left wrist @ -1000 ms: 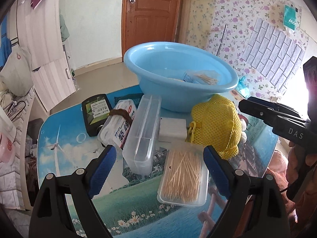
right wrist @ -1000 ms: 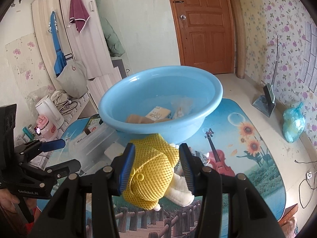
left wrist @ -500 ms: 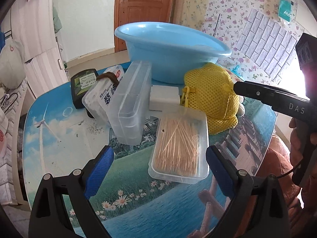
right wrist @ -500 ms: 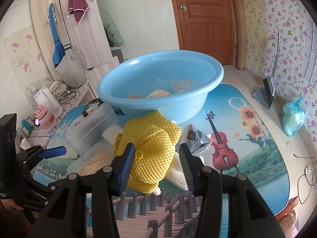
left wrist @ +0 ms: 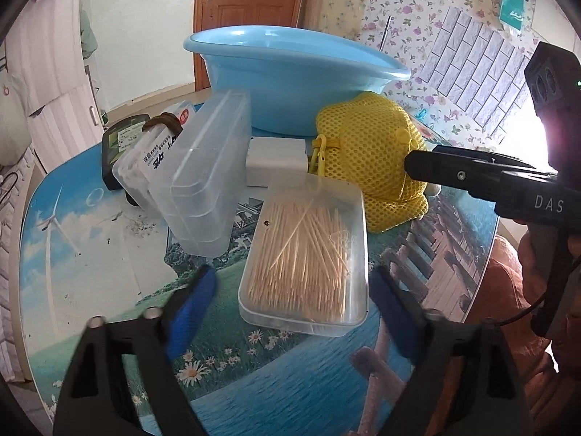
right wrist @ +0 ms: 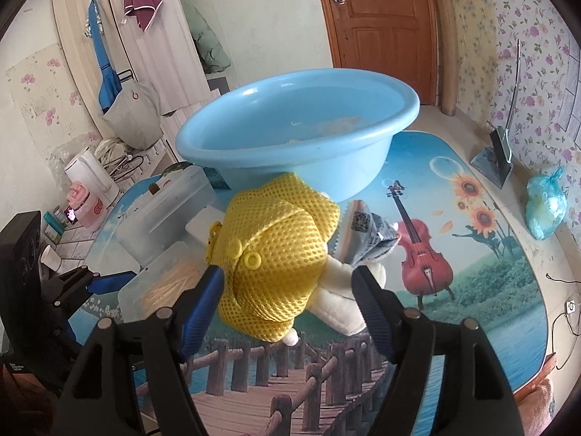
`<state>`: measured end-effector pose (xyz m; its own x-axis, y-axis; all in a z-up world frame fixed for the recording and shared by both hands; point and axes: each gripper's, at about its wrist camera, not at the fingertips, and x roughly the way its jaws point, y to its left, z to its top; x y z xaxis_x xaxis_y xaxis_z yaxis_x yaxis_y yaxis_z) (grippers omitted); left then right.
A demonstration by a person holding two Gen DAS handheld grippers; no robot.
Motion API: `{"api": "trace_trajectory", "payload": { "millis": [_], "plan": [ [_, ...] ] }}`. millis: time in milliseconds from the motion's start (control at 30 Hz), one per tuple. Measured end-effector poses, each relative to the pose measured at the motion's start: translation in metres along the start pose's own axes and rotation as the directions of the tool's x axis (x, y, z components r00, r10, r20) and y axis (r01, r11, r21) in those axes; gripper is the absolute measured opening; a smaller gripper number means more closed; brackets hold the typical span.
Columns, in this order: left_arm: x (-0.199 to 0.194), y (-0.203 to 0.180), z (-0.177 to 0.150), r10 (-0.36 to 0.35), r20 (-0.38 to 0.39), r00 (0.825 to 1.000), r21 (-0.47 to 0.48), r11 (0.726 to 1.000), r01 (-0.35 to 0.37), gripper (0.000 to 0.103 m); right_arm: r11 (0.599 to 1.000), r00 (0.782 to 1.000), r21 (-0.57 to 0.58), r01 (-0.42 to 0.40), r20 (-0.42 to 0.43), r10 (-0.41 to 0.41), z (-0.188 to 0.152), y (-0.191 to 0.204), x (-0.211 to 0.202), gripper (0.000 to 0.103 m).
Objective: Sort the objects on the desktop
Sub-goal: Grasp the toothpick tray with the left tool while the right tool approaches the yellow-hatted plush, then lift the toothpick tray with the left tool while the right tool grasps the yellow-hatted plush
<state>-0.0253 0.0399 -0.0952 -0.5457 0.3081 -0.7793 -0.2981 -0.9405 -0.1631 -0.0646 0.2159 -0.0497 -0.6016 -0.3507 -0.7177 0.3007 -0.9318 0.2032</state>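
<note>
left gripper: lower, closing around toothpick box | right gripper: releasing yellow mesh toy

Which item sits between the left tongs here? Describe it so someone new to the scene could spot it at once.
Start at the big blue basin at the far side of the table. Nearer the camera, beside the yellow mesh bag, lies a flat clear toothpick box. Unlike the taller clear case beside it, it is full of pale wooden sticks.

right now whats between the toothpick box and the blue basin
In the left wrist view a small white box lies between the toothpick box and the blue basin, with the yellow mesh bag just to its right.
</note>
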Motion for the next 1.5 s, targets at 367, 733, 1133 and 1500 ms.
{"api": "trace_trajectory", "payload": {
  "millis": [367, 733, 1133, 1500],
  "plan": [
    [-0.013, -0.001, -0.006, 0.024, 0.007, 1.000, 0.011, 1.000, -0.024, 0.063, 0.997, 1.000, -0.074, -0.007, -0.026, 0.005, -0.005, 0.010, 0.004, 0.045],
    [-0.026, 0.008, -0.013, 0.050, 0.015, 0.999, -0.005, 0.999, -0.050, 0.063, 0.997, 1.000, -0.074, -0.002, -0.004, 0.002, -0.017, 0.007, -0.029, 0.032],
    [-0.021, 0.006, -0.017, 0.063, -0.009, 0.998, 0.008, 0.998, -0.063, 0.064, 0.997, 0.999, -0.072, 0.043, -0.018, -0.044, -0.028, -0.002, -0.044, 0.066],
    [-0.008, -0.004, -0.006, 0.074, 0.011, 0.997, 0.043, 0.996, -0.074, 0.073, 0.990, 0.995, -0.109, 0.088, -0.029, -0.092, -0.033, 0.005, -0.017, 0.087]
  ]
}}
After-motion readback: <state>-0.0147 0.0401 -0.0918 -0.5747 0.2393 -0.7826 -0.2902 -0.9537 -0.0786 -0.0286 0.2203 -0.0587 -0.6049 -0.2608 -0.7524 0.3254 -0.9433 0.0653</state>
